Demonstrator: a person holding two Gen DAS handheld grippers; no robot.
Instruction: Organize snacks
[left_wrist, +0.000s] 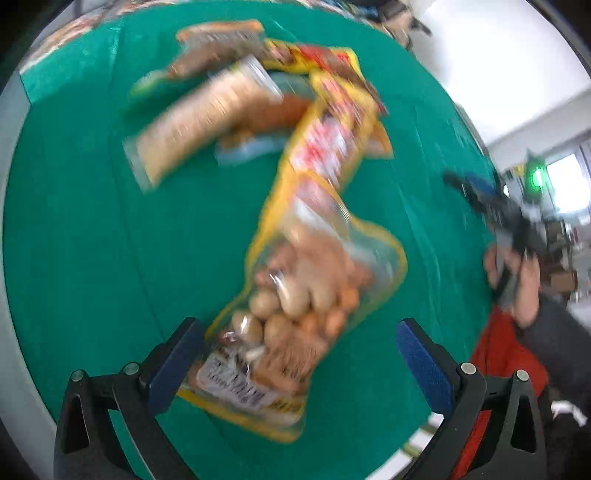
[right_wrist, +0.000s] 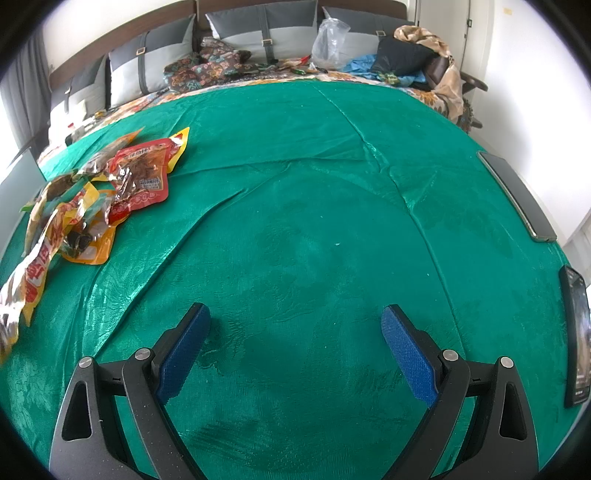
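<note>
Currently | left gripper (left_wrist: 295, 354) jaws apart, yellow nut bag (left_wrist: 295, 295) centre-frame between them, blurred | right gripper (right_wrist: 291, 350) spread, empty, over green cloth (right_wrist: 314, 203) | advice: centre bag before closing, slow down

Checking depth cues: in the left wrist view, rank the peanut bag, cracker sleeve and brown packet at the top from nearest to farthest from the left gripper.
1. Peanut bag, between the left gripper's open fingers.
2. Cracker sleeve, upper left.
3. Brown packet, farthest, at the top.
</note>
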